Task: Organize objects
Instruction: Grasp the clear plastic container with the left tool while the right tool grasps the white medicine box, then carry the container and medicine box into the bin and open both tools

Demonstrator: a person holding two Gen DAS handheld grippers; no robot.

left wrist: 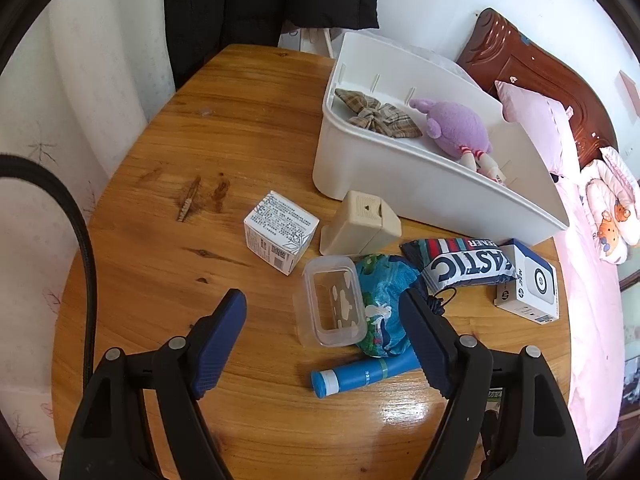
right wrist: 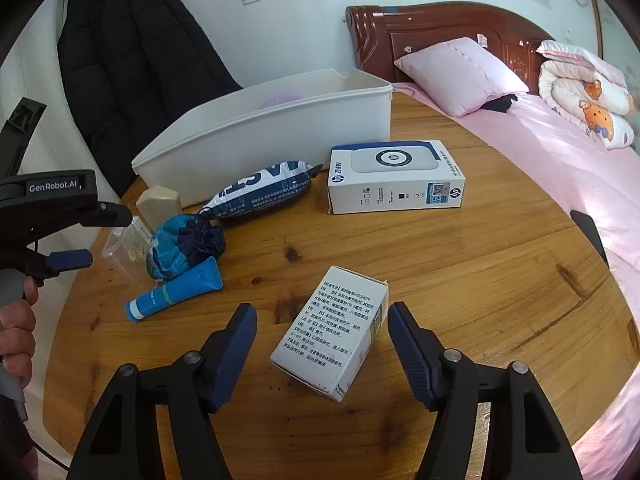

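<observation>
Your right gripper [right wrist: 322,332] is hanging spread around the white carton [right wrist: 332,332], pads not touching it. Your left gripper [left wrist: 324,320] is standing spread over the clear container [left wrist: 334,306]; the white bin [left wrist: 420,184] is lying at one o'clock.

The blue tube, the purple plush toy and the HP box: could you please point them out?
blue tube [left wrist: 360,376], left wrist view, its body.
purple plush toy [left wrist: 456,128], left wrist view, its belly.
HP box [right wrist: 394,164], right wrist view, top face.
</observation>
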